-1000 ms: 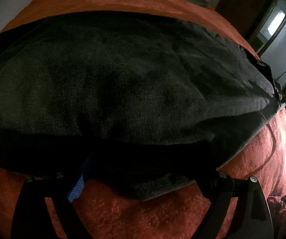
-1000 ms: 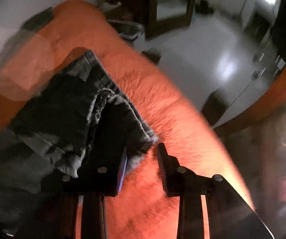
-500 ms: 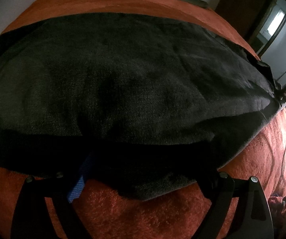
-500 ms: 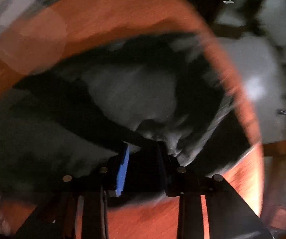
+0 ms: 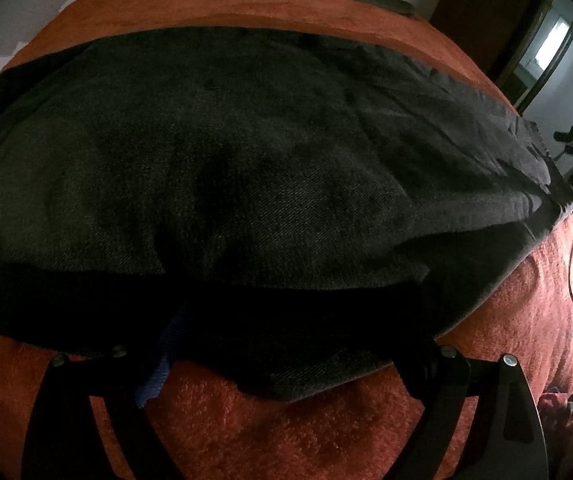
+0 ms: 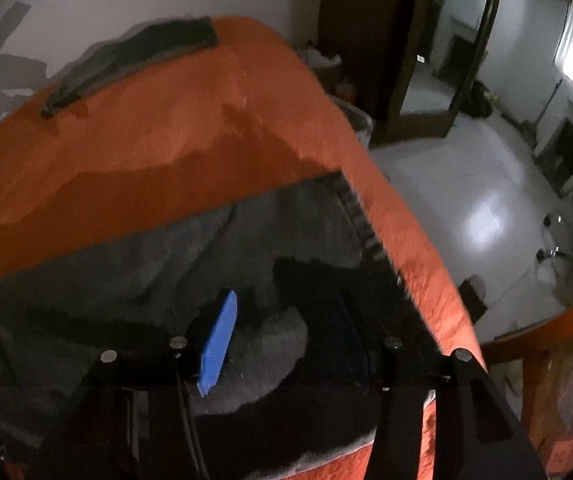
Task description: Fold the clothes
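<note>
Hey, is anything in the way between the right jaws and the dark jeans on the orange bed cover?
Nothing visible is. The right gripper sits directly over the dark jeans, its jaws opening with grey denim showing between them. The only other item, a folded green cloth, lies far off at the back of the orange bed cover.

Dark grey denim jeans [image 5: 246, 168], orange fuzzy blanket [image 5: 326, 432] — blue-padded black tongs [image 6: 286, 344].

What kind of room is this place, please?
Probably a bedroom at home: an orange fleece blanket covers what looks like a bed, dark jeans lie spread on it, and a white tiled floor leads to a wooden door frame.
</note>
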Action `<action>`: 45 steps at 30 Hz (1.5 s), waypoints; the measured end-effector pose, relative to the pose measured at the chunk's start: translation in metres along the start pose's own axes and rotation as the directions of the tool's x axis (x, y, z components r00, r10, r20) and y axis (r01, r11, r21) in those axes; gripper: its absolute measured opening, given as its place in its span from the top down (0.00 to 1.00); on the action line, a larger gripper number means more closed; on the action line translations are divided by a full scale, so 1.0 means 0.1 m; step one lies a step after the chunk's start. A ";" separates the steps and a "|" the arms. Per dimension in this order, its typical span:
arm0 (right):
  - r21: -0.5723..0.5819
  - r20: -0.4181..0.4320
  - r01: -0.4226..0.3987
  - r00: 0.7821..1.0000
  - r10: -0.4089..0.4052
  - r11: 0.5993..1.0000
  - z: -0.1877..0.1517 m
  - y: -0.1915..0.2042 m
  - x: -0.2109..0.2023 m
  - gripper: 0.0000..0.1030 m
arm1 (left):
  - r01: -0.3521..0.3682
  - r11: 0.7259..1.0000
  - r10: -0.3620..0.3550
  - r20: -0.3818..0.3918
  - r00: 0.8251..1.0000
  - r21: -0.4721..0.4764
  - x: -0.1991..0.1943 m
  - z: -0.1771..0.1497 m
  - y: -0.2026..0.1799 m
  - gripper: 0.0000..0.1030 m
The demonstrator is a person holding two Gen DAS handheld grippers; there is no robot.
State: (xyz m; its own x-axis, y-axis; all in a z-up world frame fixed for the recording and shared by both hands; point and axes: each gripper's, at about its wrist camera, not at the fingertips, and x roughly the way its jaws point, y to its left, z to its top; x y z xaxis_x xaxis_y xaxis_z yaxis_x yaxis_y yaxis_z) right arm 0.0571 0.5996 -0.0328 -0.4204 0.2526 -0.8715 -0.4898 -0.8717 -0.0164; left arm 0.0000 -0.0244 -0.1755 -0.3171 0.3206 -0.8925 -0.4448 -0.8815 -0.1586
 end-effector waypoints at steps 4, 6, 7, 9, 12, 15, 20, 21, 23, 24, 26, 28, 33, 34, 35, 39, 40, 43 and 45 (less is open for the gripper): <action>0.145 -0.117 -0.042 0.991 0.059 0.989 -0.20 -0.32 0.21 0.52 | -0.005 1.000 0.005 0.001 1.000 -0.005 0.04 0.00 -0.03 0.10; 0.234 -0.169 -0.068 0.979 0.109 0.970 -0.34 -0.52 0.34 0.52 | -0.007 1.000 0.007 0.001 1.000 -0.006 0.03 -0.02 -0.03 0.10; 0.274 -0.176 -0.083 0.975 0.135 0.958 -0.39 -0.64 0.42 0.55 | -0.007 1.000 0.007 0.000 1.000 -0.006 0.02 -0.03 -0.02 0.10; 0.276 -0.126 -0.095 0.983 0.134 0.956 -0.39 -0.78 0.41 0.64 | -0.006 1.000 0.006 -0.002 1.000 -0.004 0.04 -0.02 -0.04 0.10; 0.234 -0.096 0.017 0.995 0.005 0.972 -0.39 -0.83 0.28 0.71 | -0.003 1.000 0.003 -0.006 1.000 0.004 -0.05 -0.05 0.04 0.10; 0.267 -0.053 -0.070 0.995 0.087 0.961 -0.53 -0.64 0.03 0.71 | -0.001 1.000 0.001 -0.004 1.000 0.020 -0.07 -0.08 0.04 0.10; 0.121 -0.100 -0.357 0.924 0.369 0.926 -0.92 0.32 -0.19 0.71 | -0.017 1.000 0.017 -0.003 1.000 0.012 -0.08 -0.12 0.02 0.09; 0.085 -0.121 -0.403 0.904 0.411 0.911 -1.01 0.54 -0.24 0.71 | -0.018 1.000 0.018 -0.003 1.000 0.012 -0.08 -0.12 0.02 0.09; 0.022 -0.153 -0.474 0.868 0.472 0.880 -1.17 0.95 -0.33 0.71 | -0.017 1.000 0.017 -0.004 1.000 0.012 -0.08 -0.13 0.02 0.09; -0.005 -0.164 -0.499 0.855 0.491 0.867 -1.24 1.13 -0.38 0.71 | -0.016 1.000 0.016 -0.004 1.000 0.013 -0.08 -0.13 0.02 0.09; -0.172 -0.178 -0.527 0.847 0.500 0.832 -1.40 1.59 -0.51 0.71 | -0.015 1.000 0.015 -0.005 1.000 0.013 -0.07 -0.13 0.01 0.09; -0.369 -0.178 -0.510 0.859 0.480 0.777 -1.60 2.05 -0.64 0.71 | -0.016 1.000 0.016 -0.005 1.000 0.014 -0.05 -0.09 0.01 0.09; -0.529 -0.150 -0.385 0.919 0.364 0.756 -1.87 2.55 -0.59 0.71 | -0.025 1.000 0.025 -0.006 1.000 0.007 -0.05 -0.09 -0.03 0.09; -0.510 -0.141 -0.366 0.928 0.344 0.779 -1.87 2.53 -0.55 0.71 | -0.025 1.000 0.025 -0.006 1.000 0.008 -0.03 -0.07 -0.06 0.09; -0.473 -0.138 -0.354 0.934 0.329 0.807 -1.85 2.42 -0.51 0.72 | -0.024 1.000 0.024 -0.005 1.000 0.009 -0.02 -0.06 -0.09 0.09; -0.362 -0.125 -0.302 0.953 0.275 0.882 -1.91 1.82 -0.42 0.98 | -0.021 1.000 0.021 -0.001 1.000 0.022 0.00 -0.04 -0.12 0.09; -0.339 -0.115 -0.298 0.954 0.275 0.892 -1.94 1.67 -0.43 1.00 | -0.020 0.999 0.020 0.000 1.000 0.027 0.01 -0.04 -0.13 0.09; -0.306 -0.088 -0.267 0.964 0.252 0.914 -1.97 1.34 -0.48 1.00 | -0.017 0.999 0.017 0.001 1.000 0.030 0.02 -0.03 -0.15 0.09; -0.295 -0.077 -0.257 0.966 0.245 0.920 -1.91 1.21 -0.51 1.00 | -0.020 0.999 0.020 0.002 1.000 0.031 0.03 -0.05 -0.15 0.09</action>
State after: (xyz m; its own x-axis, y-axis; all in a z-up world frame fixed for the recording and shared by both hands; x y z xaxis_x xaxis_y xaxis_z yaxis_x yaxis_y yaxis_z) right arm 0.1659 0.4012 -0.0839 -0.4679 -0.0020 -0.8838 -0.1176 -0.9910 0.0645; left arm 0.0098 -0.0118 -0.1776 -0.3278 0.3033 -0.8947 -0.4641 -0.8766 -0.1271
